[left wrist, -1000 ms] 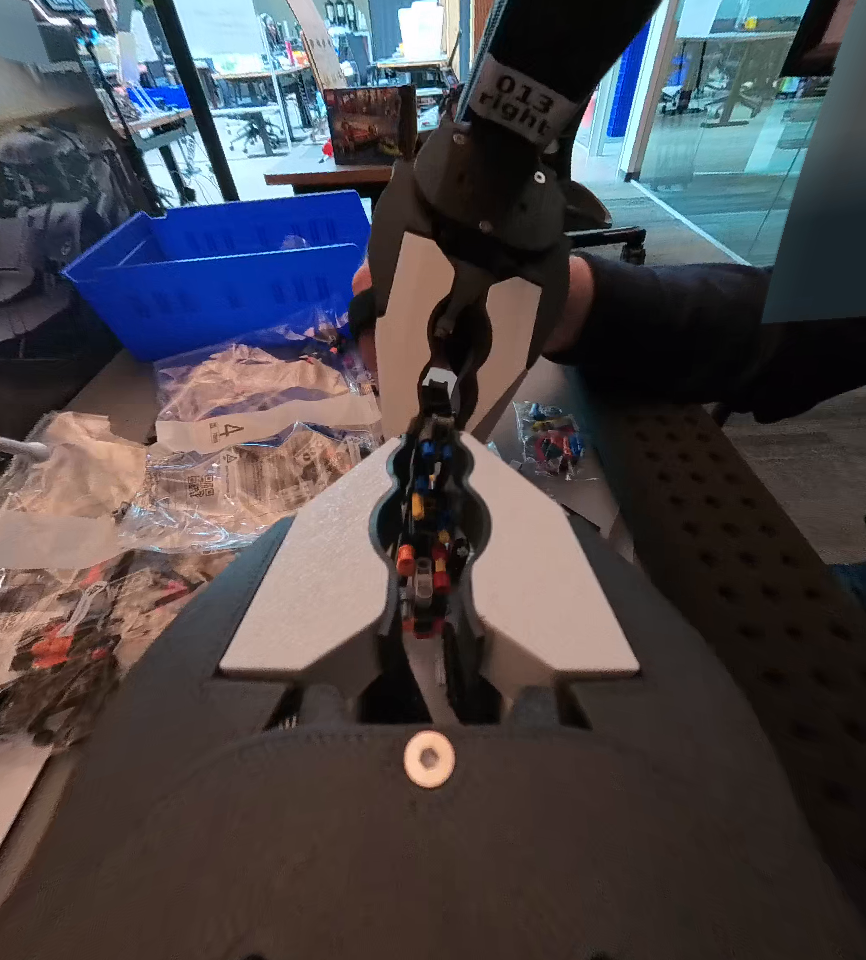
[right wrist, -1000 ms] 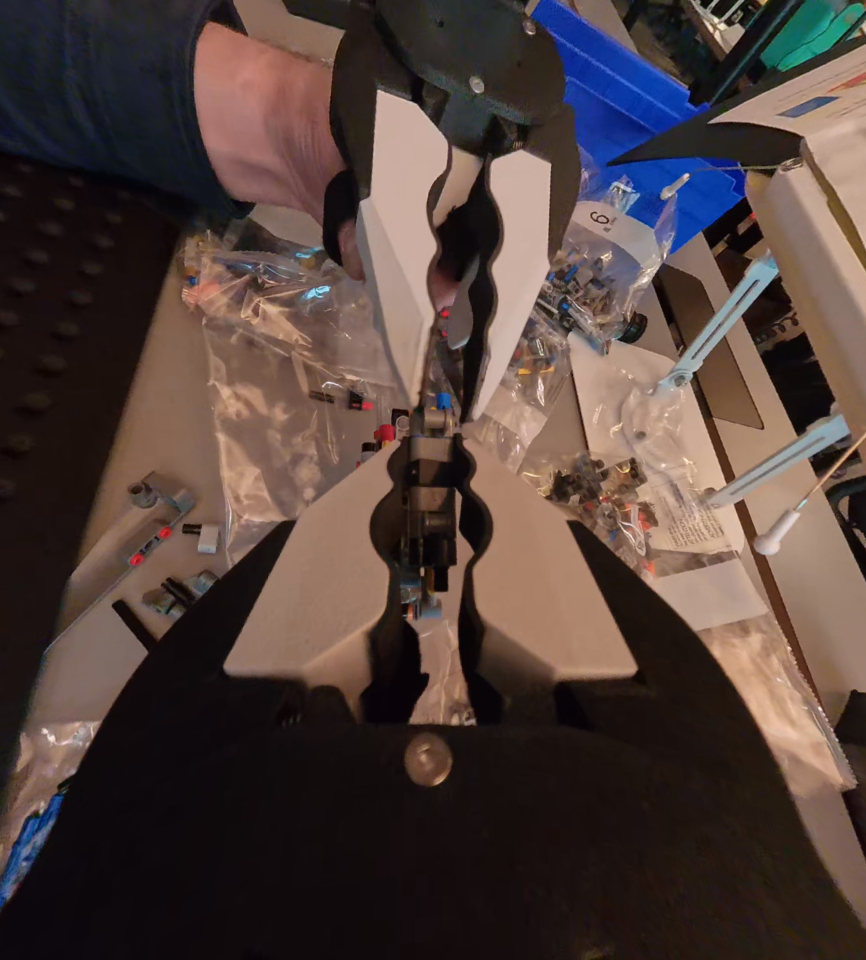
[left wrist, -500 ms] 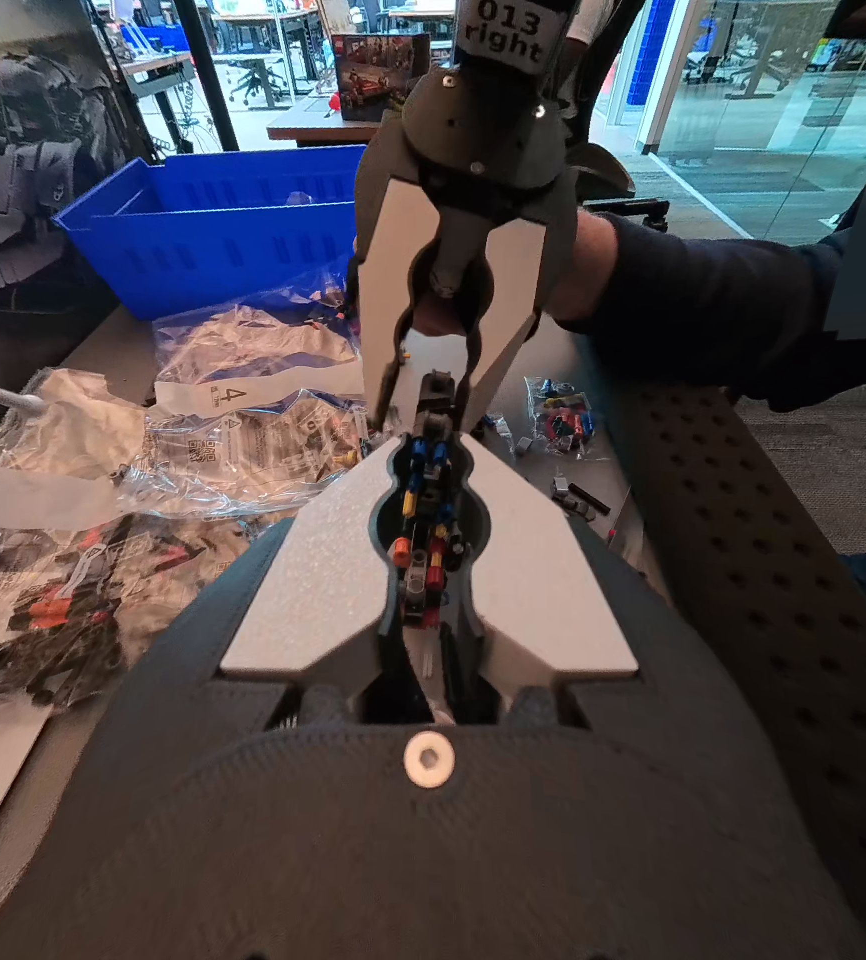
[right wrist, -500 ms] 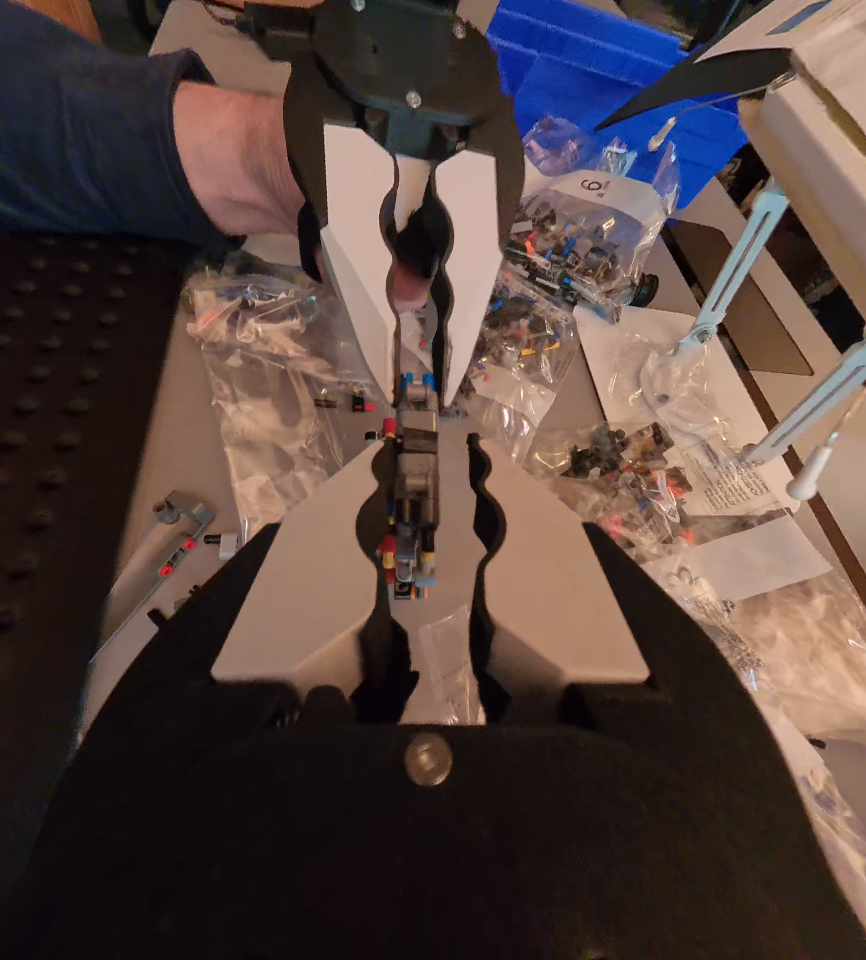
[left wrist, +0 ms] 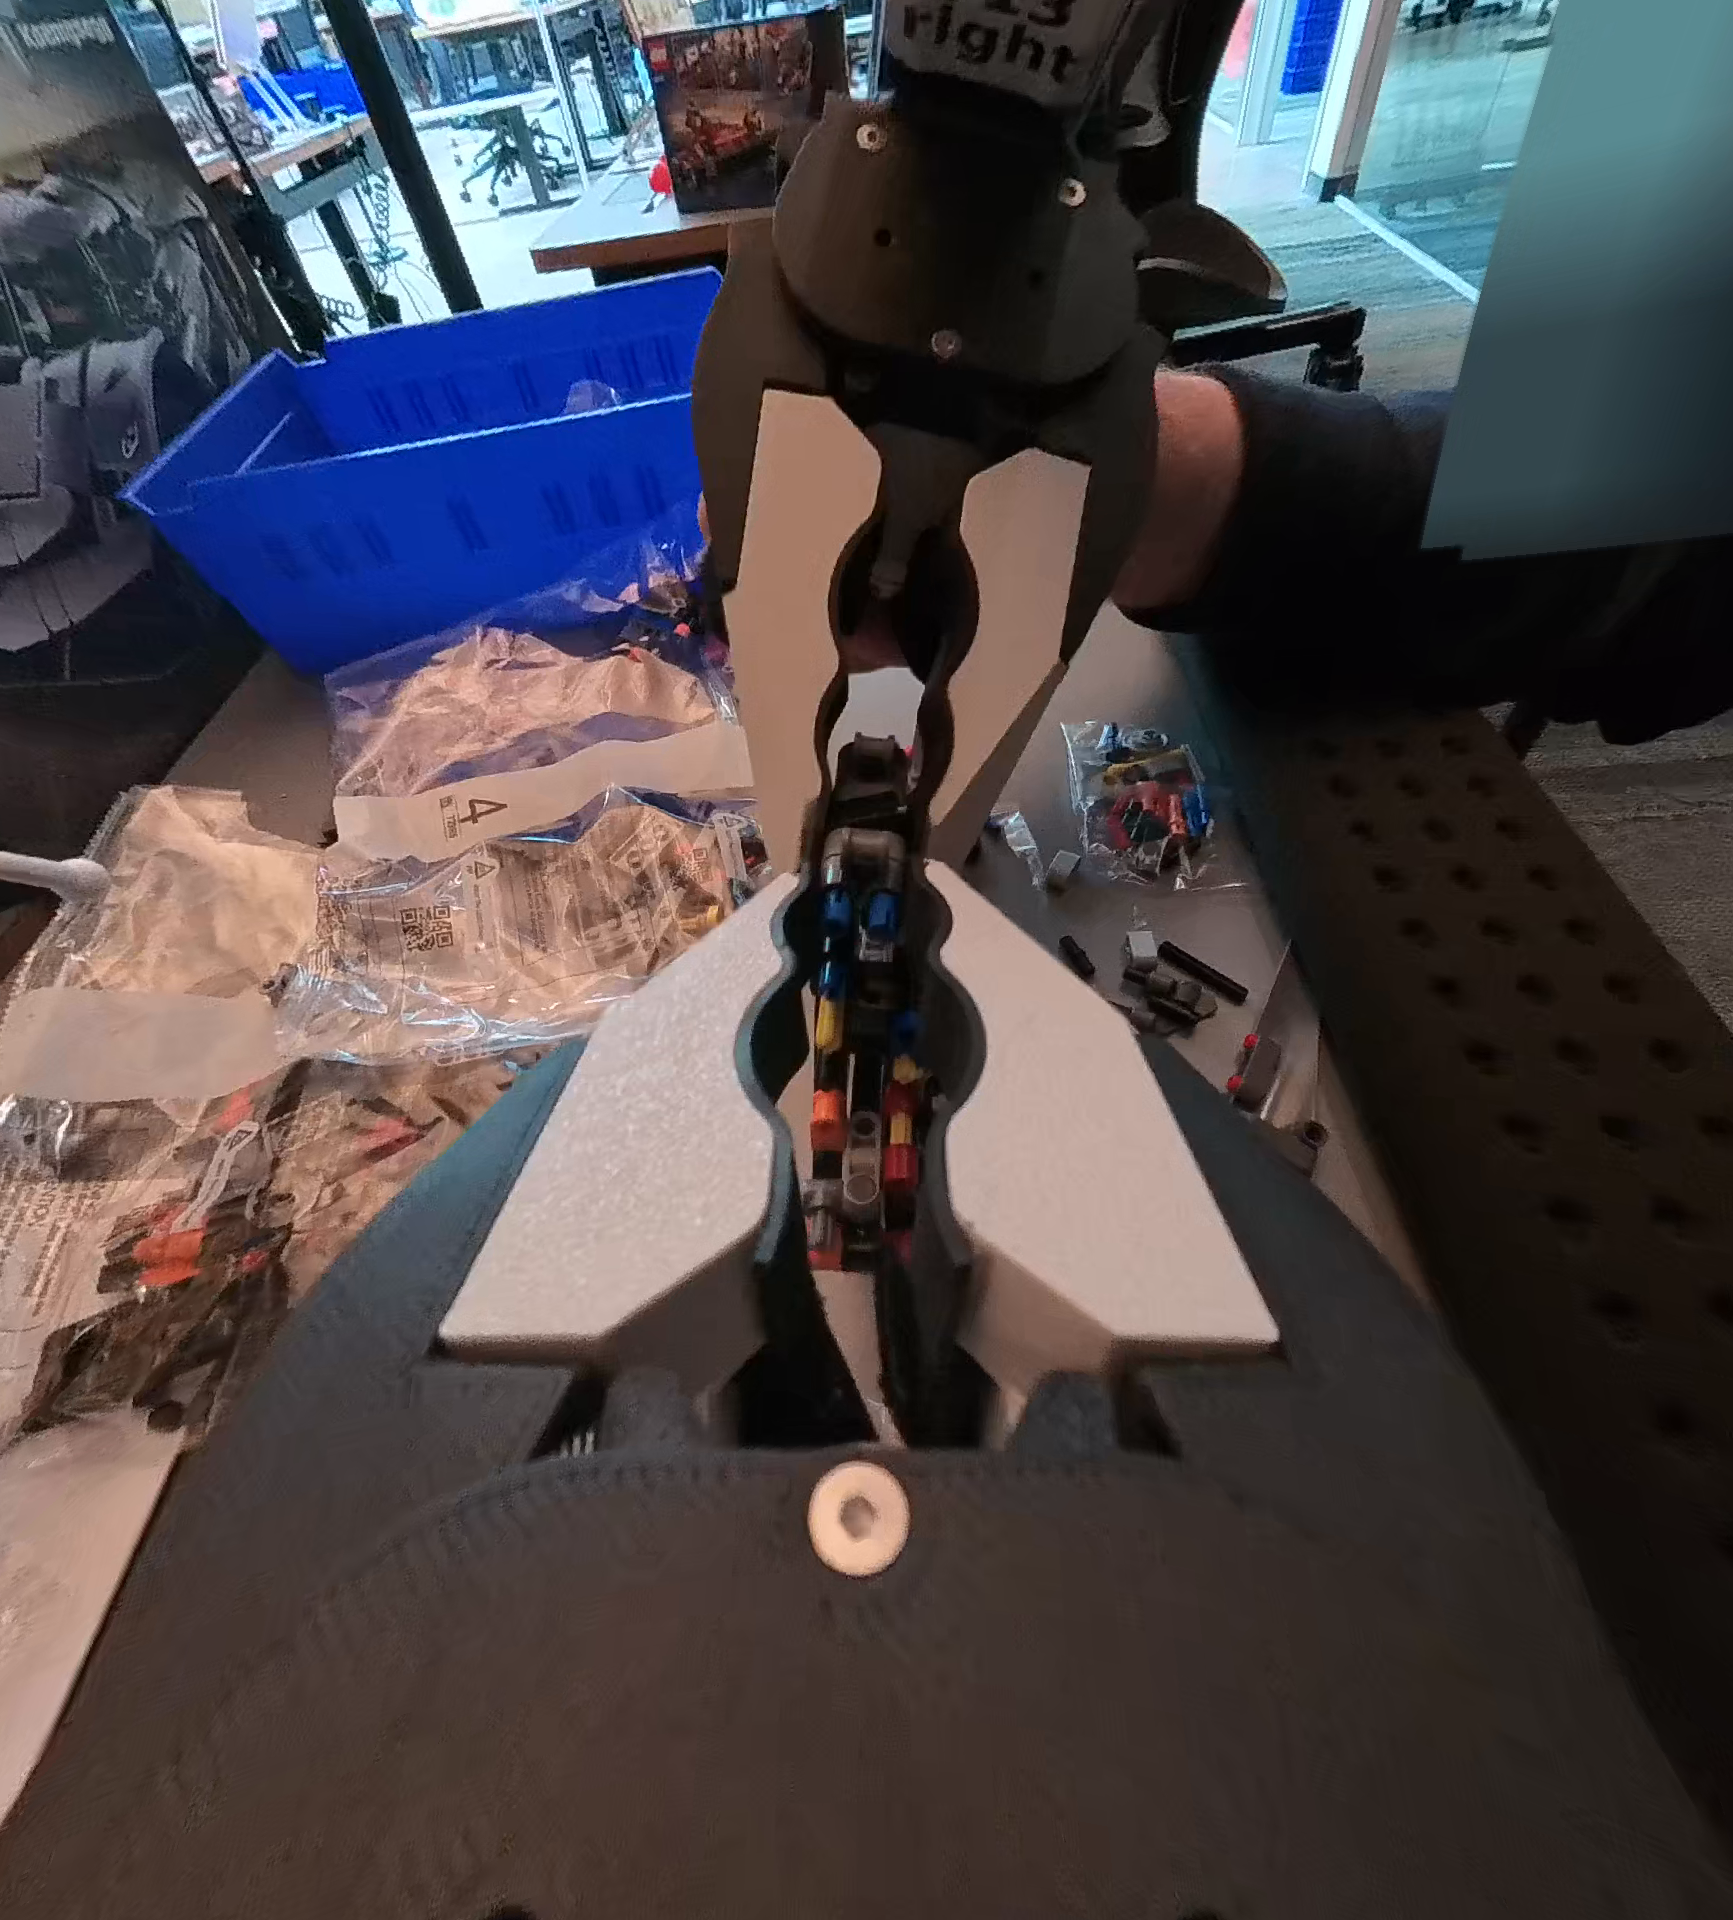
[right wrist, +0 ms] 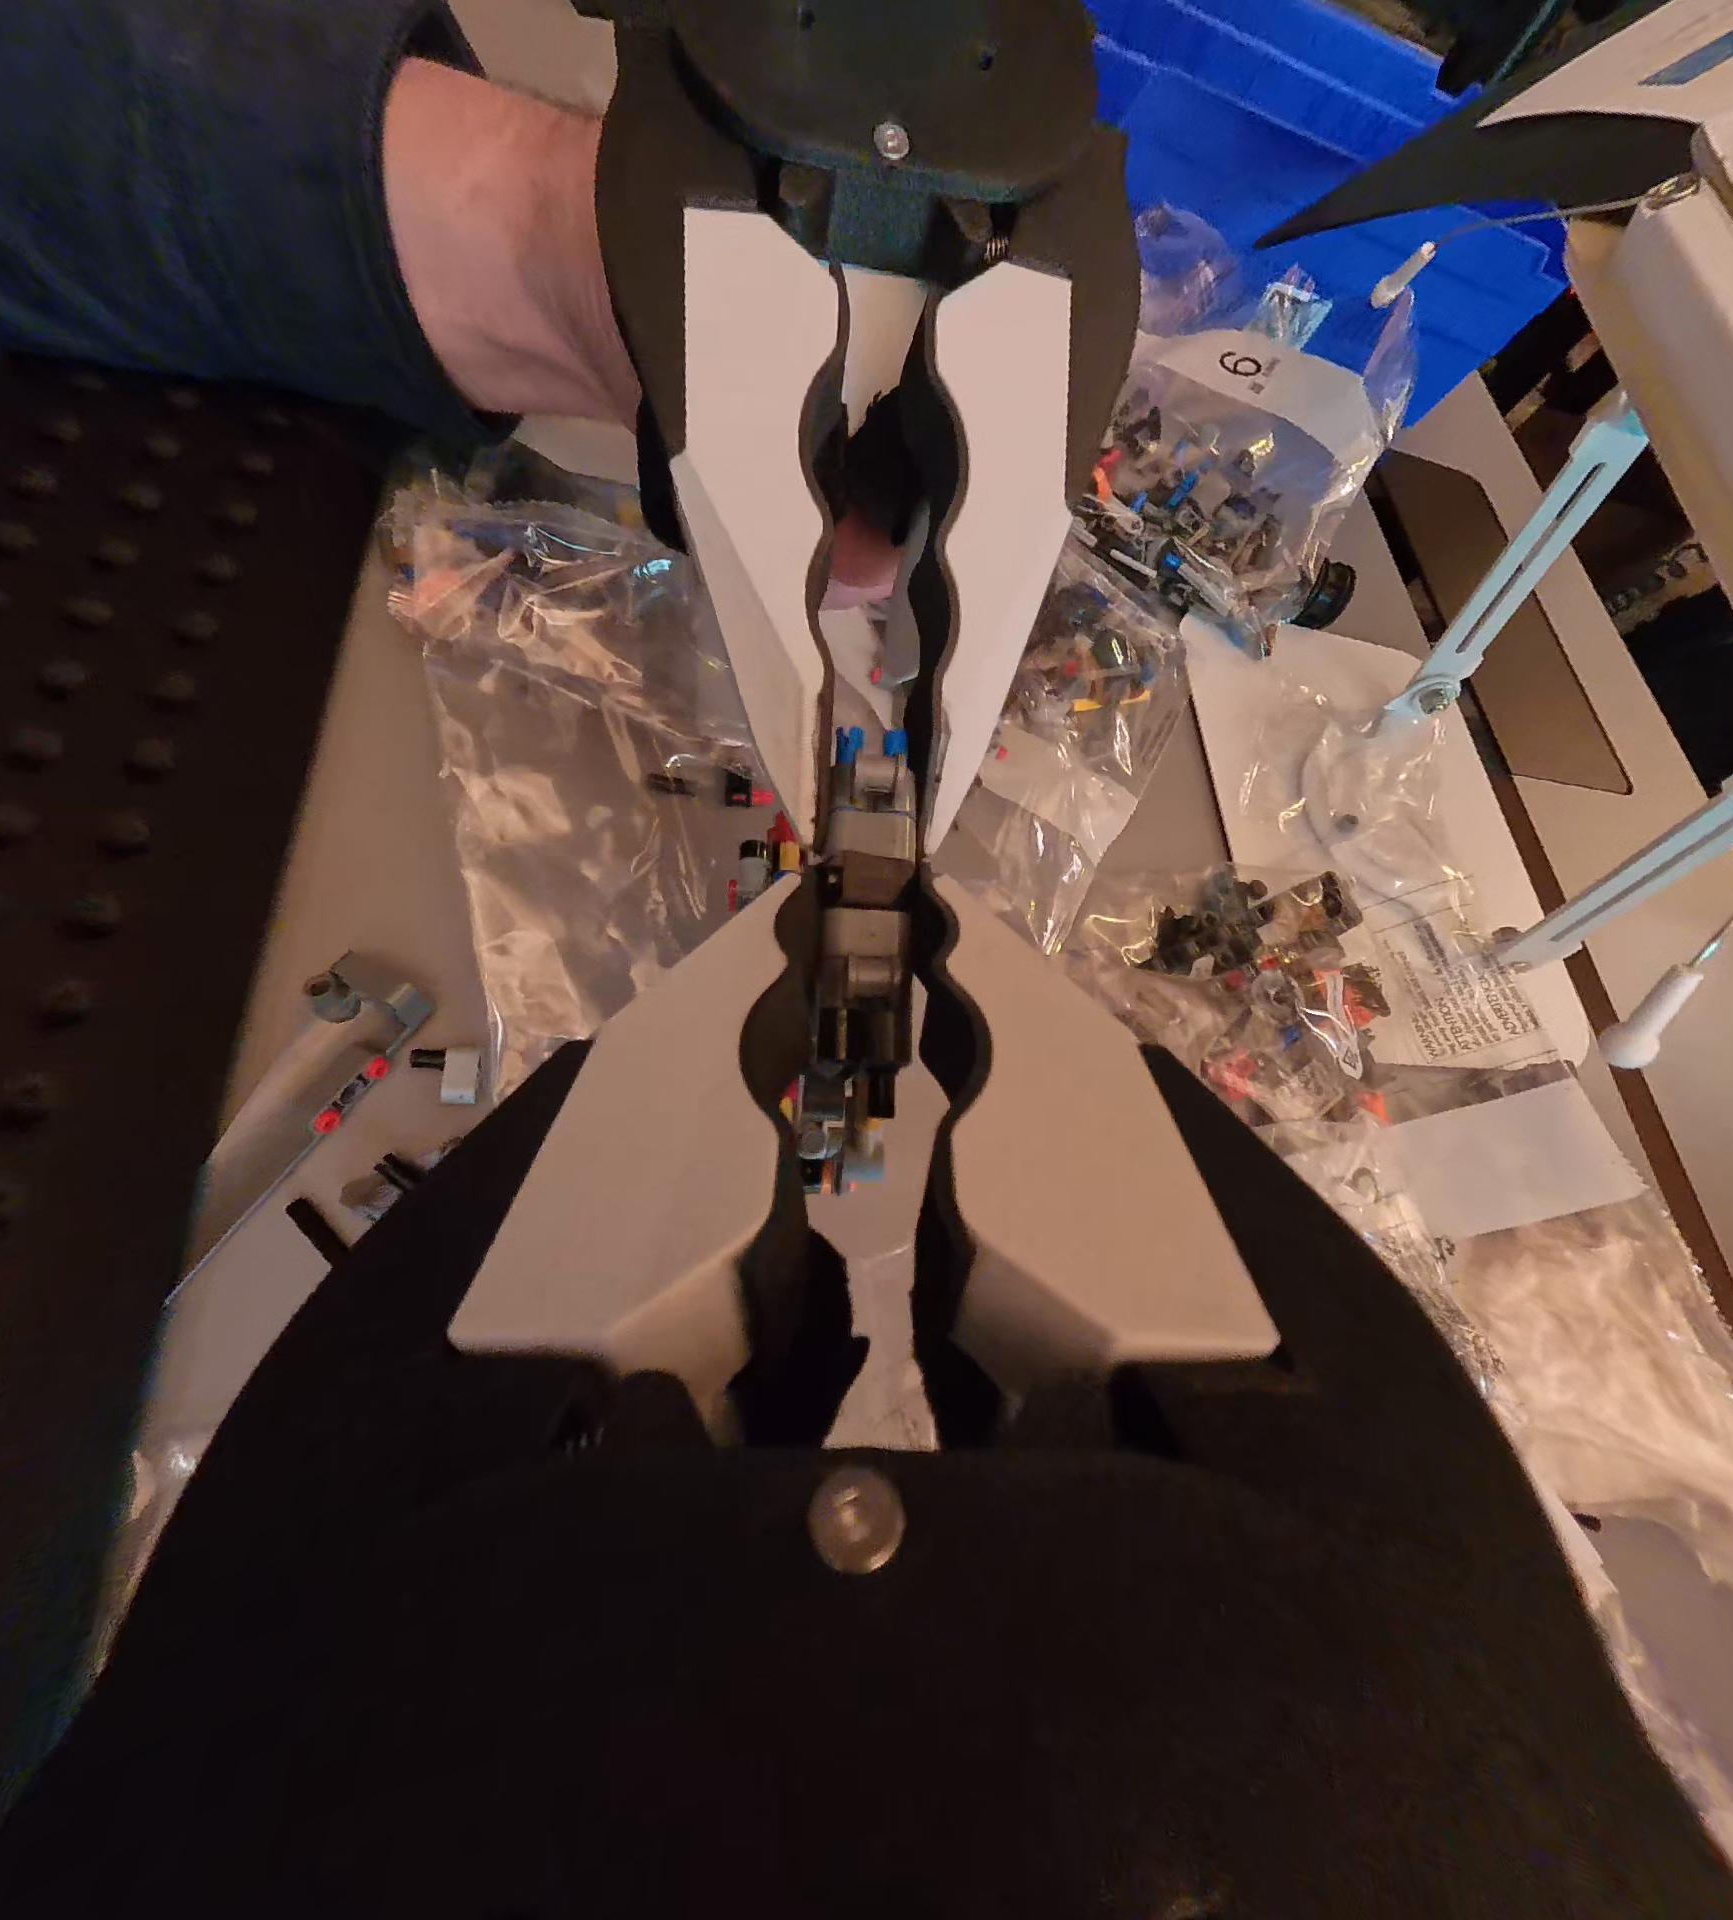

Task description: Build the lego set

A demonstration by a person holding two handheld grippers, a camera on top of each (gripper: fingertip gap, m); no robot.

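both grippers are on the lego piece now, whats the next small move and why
Probably press the two grippers gently toward each other along the assembly's length. The left gripper is clamped on the long lego assembly, and the right gripper has closed around its far end, tip to tip with the left. Whether the end parts are fully seated cannot be told, so a short, straight squeeze seems safest before either lets go.

A long, narrow lego assembly (left wrist: pixel 862 1049) of grey and black beams studded with blue, yellow, orange and red pins is held lengthwise above the table between both grippers, while sealed and opened part bags (right wrist: pixel 571 727) and loose grey pieces (right wrist: pixel 363 1039) lie on it.
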